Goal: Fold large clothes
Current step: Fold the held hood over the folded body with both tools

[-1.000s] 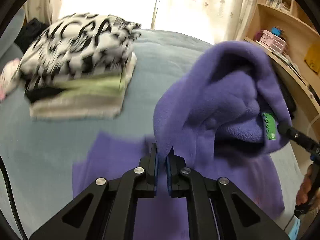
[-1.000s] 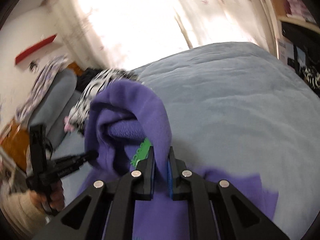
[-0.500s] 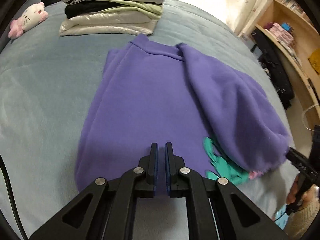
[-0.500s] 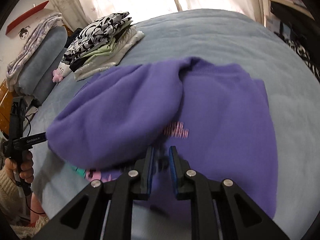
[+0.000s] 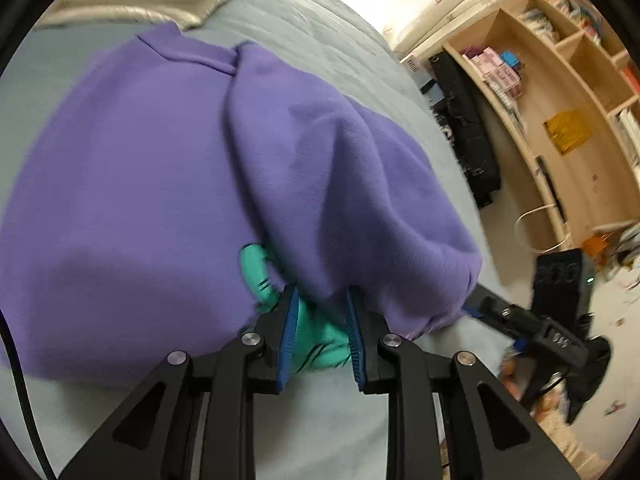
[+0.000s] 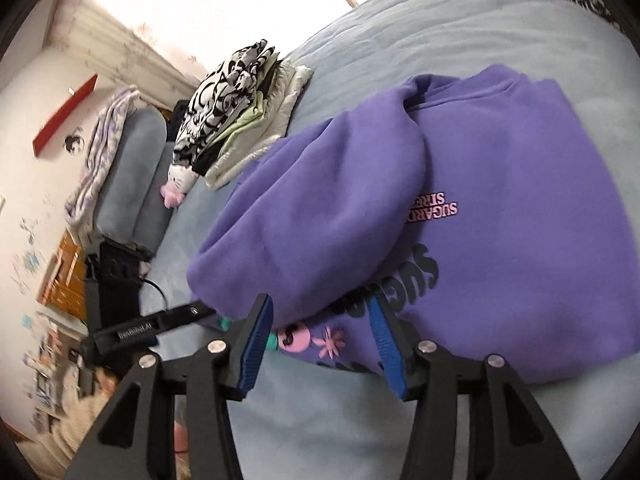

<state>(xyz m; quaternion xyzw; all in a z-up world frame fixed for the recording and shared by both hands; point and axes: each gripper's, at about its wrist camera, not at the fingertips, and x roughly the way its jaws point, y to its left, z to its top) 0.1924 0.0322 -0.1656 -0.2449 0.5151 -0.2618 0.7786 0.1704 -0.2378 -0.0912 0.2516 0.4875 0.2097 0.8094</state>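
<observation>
A purple sweatshirt [image 5: 132, 184] lies spread on the pale blue bed, with printed letters and pink and teal figures on its front [image 6: 436, 208]. One side of it is folded over the body as a thick roll [image 5: 352, 184], also in the right wrist view [image 6: 320, 224]. My left gripper [image 5: 321, 312] is open, its fingers at the near end of that roll, over the teal print. My right gripper [image 6: 320, 316] is open wide, its fingers either side of the roll's near edge. Neither holds cloth.
A stack of folded clothes [image 6: 244, 108] with a black-and-white patterned top lies at the far end of the bed [image 6: 460, 24]. A soft toy [image 6: 178, 184] lies beside it. Wooden shelves [image 5: 560, 92] stand to the right of the bed.
Both grippers held the sweatshirt's side lifted, laid it across the body, then let go. Both jaws have opened and now sit low at the near end of the fold.
</observation>
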